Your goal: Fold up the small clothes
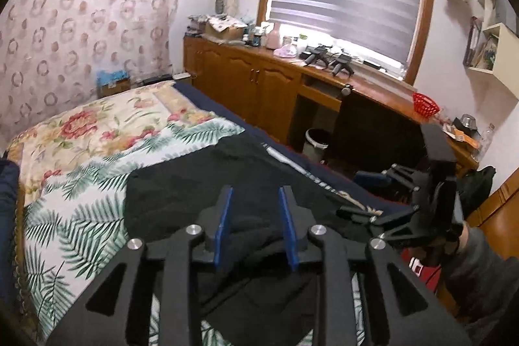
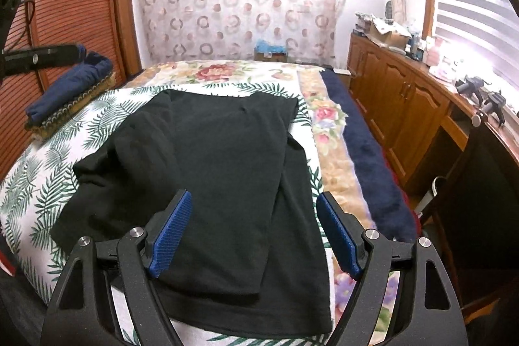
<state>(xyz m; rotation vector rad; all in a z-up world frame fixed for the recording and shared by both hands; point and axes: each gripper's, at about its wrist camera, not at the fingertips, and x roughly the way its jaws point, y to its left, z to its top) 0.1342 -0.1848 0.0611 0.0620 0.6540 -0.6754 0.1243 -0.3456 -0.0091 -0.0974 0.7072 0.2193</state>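
Observation:
A black garment [image 2: 223, 171] lies spread on the leaf-print cloth [image 2: 48, 184] on the bed, partly folded with one side panel laid over the middle. My right gripper [image 2: 254, 200] is open above its near half, blue pads [image 2: 172, 232] wide apart, holding nothing. In the left wrist view the same black garment [image 1: 194, 190] lies under my left gripper [image 1: 256, 193], whose blue pads [image 1: 223, 229] stand apart with bunched cloth between and below them. The right gripper's body [image 1: 431, 203] shows at the right of that view.
A floral bedspread [image 2: 227, 72] covers the far end of the bed. A folded navy blanket [image 2: 65, 86] sits on the bed's left edge. Wooden cabinets [image 2: 399, 106] and a cluttered desk run along the right. A waste bin [image 1: 316, 143] stands on the floor.

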